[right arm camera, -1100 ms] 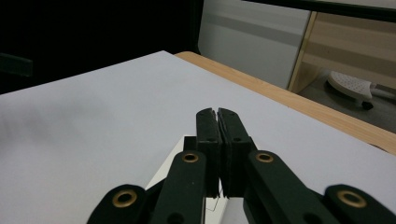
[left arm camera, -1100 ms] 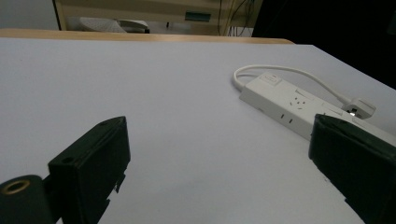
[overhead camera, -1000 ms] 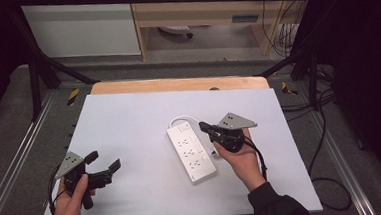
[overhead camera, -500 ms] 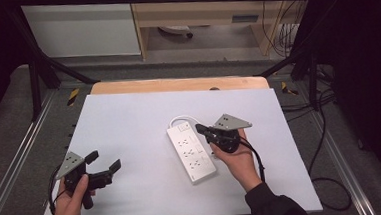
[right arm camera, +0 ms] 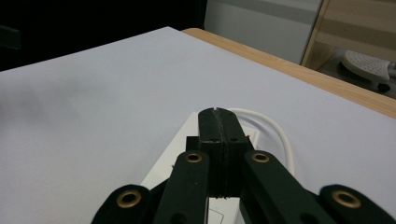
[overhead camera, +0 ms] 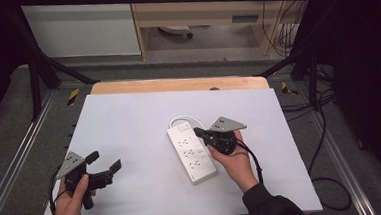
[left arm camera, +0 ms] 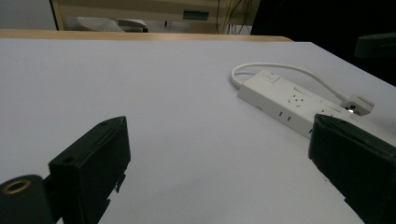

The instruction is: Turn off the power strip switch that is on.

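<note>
A white power strip (overhead camera: 191, 155) lies slantwise at the middle of the white table (overhead camera: 129, 121), and its white cable (overhead camera: 184, 120) loops round its far end. My right gripper (overhead camera: 198, 132) is shut with nothing between its jaws, its tip just over the strip's far end (right arm camera: 173, 158) beside the cable (right arm camera: 280, 135). A hand holds it from the right. My left gripper (overhead camera: 104, 161) stands open at the near left of the table, well apart from the strip. Past its wide-set jaws lie the strip (left arm camera: 289, 105) and a white plug (left arm camera: 357, 105) resting on it.
A wooden strip (overhead camera: 177, 85) runs along the table's far edge. Metal frame rails (overhead camera: 11, 163) flank the table on both sides. Black cables (overhead camera: 325, 129) trail on the floor to the right. A pale cabinet (overhead camera: 83, 29) stands beyond the table.
My right gripper has edged slightly left and nearer along the strip's far end, still shut. The left gripper and the strip have not moved.
</note>
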{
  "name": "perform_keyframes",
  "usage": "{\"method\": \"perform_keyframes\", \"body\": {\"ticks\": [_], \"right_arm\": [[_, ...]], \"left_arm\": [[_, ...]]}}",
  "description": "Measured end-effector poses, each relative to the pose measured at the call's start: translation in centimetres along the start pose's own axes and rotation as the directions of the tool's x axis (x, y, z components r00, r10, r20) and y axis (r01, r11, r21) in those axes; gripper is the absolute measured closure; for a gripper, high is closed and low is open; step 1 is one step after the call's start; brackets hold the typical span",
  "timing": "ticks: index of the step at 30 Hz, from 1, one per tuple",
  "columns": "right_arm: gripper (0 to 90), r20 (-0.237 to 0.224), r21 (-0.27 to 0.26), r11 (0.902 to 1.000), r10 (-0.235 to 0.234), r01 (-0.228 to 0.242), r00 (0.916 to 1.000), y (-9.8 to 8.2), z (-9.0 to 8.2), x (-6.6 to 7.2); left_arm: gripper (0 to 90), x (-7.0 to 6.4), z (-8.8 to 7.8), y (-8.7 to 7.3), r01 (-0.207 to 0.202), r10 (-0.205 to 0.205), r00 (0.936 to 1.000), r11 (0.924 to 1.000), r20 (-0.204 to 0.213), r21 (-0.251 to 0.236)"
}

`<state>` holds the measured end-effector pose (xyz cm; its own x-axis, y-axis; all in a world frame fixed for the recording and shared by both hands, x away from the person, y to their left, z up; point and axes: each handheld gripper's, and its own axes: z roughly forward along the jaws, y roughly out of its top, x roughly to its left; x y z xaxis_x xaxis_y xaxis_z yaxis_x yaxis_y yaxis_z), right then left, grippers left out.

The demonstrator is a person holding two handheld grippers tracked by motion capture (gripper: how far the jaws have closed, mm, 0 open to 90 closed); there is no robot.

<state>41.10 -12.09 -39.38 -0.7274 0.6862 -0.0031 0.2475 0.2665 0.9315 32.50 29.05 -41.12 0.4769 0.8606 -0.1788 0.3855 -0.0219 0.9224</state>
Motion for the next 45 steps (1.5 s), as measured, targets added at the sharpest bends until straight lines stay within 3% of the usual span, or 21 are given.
{"method": "perform_keyframes", "body": {"ticks": [11,45], "right_arm": [[90.0,0.006,0.02,0.9994,0.028,-0.028,0.9996,-0.7,0.4,-0.6],[90.0,0.012,0.115,0.9921,0.048,-0.049,0.9988,-2.5,1.5,-0.9]], "left_arm": [[5.5,0.0,0.0,0.0,-0.003,0.003,1.0,1.0,0.0,0.006],[5.6,-0.1,0.1,-0.1,0.003,-0.003,1.0,1.0,0.004,0.007]]}}
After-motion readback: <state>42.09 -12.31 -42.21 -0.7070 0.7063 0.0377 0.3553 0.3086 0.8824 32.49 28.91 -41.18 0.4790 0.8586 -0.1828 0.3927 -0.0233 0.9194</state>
